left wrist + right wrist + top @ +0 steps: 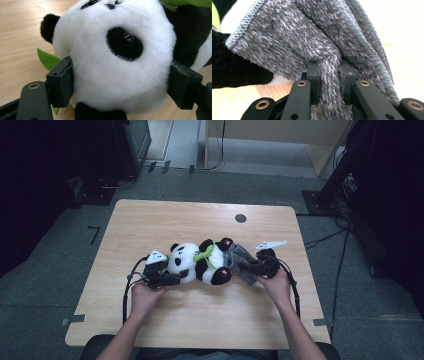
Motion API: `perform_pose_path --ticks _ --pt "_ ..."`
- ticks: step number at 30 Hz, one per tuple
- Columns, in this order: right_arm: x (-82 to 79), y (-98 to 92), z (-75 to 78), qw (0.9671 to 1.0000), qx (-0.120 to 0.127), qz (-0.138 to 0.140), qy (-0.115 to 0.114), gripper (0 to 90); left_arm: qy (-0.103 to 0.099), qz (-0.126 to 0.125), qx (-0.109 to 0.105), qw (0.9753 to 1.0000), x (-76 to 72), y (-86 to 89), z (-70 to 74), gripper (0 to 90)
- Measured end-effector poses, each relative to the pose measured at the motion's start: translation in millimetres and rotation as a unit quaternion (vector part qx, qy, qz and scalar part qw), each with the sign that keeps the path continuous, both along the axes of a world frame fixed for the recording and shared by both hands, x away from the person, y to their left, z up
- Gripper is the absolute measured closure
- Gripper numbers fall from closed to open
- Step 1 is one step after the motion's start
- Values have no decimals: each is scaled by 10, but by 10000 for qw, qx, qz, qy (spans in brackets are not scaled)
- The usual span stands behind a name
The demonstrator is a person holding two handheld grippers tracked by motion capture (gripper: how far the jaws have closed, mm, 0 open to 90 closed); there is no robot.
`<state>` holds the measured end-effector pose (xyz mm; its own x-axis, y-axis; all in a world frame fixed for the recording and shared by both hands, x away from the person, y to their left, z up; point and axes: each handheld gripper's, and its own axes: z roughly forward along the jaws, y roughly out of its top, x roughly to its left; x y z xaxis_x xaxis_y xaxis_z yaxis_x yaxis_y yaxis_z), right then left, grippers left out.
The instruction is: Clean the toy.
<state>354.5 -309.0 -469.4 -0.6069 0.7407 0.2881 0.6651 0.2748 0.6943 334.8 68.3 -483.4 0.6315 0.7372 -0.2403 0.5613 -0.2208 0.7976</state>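
evidently mid-wipe: left gripper (pixel 120 85) clamps the panda (pixel 112 62) head between its fingers (pixel 60 82), right gripper (pixel 329 75) pinches the grey cloth (pixel 294 42) fold; next, probably drag the cloth across the plush.

My matt black plastic fingers (pixel 60 82) press a soft, fluffy plush panda (pixel 117 62) with glossy eyes; my other fingers (pixel 313 80) pinch a rough grey fleecy cloth (pixel 294 42). The counter (pixel 200 215) is smooth pale wood.

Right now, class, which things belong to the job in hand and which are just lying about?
In the job:
panda, held by left tool
grey cloth, pinched by right tool

Lying about:
dark disc on table
floor cables
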Motion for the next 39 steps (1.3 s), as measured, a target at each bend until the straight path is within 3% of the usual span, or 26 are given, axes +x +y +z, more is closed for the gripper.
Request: perform_pose_path --ticks 5,10,11,14,16,21,27,28,39 --pt "-14 -23 86 9997 209 78 -48 767 -4 10 -12 10000 -1 3 -4 197" --pt "-54 -20 244 9985 457 94 -289 772 -37 20 -31 10000 -1 3 -11 195" --pt "-70 5 335 9974 595 110 -400 774 -41 31 -40 10000 -1 4 -11 195" --pt "-89 42 412 9965 643 164 -511 774 -32 44 -42 10000 -3 0 -9 194" --pt "-133 123 573 9950 624 231 -747 774 -43 43 -31 10000 -14 -5 -10 194" --pt "-144 260 787 9923 707 364 -946 774 -110 37 25 9999 -33 -11 -12 193" --pt "-105 504 892 9912 594 626 -1007 773 -99 75 -20 9999 -33 -13 -12 194" --pt "-55 618 894 9912 570 718 -950 771 -100 85 -27 9999 -34 -15 -11 194" --pt "212 1131 808 9922 114 1022 -700 756 -91 112 -84 9999 -25 -8 -9 196"
